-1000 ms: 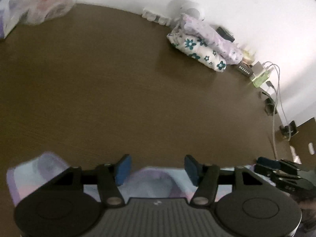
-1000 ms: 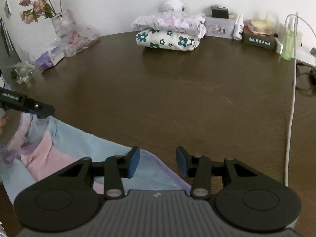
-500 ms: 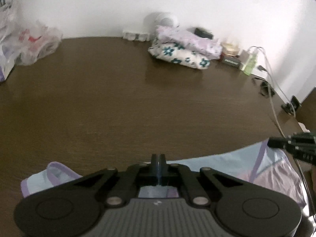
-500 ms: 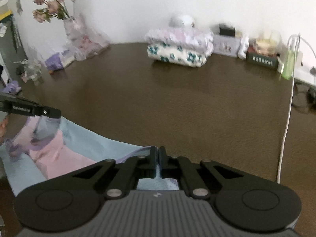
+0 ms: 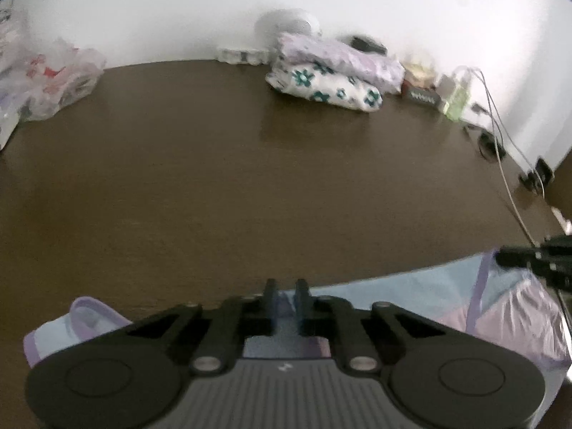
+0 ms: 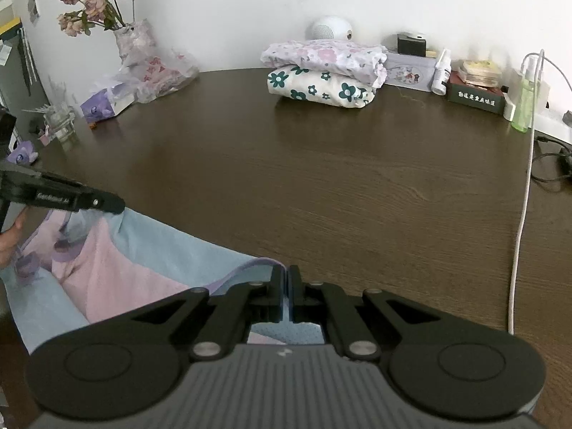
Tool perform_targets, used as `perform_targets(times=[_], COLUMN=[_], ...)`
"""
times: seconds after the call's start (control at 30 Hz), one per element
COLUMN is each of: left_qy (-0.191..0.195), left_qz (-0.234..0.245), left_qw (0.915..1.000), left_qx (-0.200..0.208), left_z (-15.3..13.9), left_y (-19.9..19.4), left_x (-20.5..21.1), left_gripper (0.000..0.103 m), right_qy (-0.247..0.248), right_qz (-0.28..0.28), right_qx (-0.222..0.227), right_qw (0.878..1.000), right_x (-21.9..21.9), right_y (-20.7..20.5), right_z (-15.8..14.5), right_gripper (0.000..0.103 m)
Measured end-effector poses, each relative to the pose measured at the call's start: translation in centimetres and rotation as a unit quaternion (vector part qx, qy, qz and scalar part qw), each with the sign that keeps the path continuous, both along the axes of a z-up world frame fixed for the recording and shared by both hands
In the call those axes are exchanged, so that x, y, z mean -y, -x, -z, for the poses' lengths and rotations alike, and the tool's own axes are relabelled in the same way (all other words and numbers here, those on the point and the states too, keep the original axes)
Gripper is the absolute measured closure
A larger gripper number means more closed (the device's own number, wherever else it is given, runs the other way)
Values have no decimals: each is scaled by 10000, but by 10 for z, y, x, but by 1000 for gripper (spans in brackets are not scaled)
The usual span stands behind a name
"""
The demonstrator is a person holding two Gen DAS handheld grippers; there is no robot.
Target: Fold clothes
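Both grippers pinch the pastel garment (image 6: 153, 250) over the bench (image 6: 357, 178): left gripper (image 5: 285, 287) and right gripper (image 6: 287, 273) jaws pressed on its edge.

dark wooden table (image 6: 357, 186), white wall (image 6: 250, 7)

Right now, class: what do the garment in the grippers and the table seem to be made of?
Garment: soft, thin, matt fabric, probably knit, in blue and pink panels with lilac trim; it drapes and creases between the grippers.
Table: dark brown wood or wood-look veneer; grain lines show, with a faint sheen.
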State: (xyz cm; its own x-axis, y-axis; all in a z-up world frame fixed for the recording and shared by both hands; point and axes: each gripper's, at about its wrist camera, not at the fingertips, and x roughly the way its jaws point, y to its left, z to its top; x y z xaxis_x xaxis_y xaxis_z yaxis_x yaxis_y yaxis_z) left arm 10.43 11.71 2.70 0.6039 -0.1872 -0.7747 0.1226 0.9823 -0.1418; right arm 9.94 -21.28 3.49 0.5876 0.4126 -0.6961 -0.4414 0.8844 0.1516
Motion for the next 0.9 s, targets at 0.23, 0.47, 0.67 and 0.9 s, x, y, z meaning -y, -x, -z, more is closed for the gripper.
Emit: perform_targets(times=[0.23,0.47,0.67,0.9], left_qy=[-206,-306,-433,-641], left_qz=[188,482,291,159], left_qw=[9973,9911,9971,9970], left_qx=[681,1202,552,-396], left_z=[-24,-30,-31,-8], left_y=[32,100,67,-18], left_x=[6,20,28,42], left_gripper=[103,103,50,73], right_qy=[104,586,786,212], right_qz=[-96,-627,-888,-632], right_qx=[382,606,473,528], right_qw=[9992,9945,9918,9964], right_x=[4,-6,-15,-11], right_y=[25,90,111,81], right_z=[-17,-9,9,-8], right_gripper=[101,101,95,72])
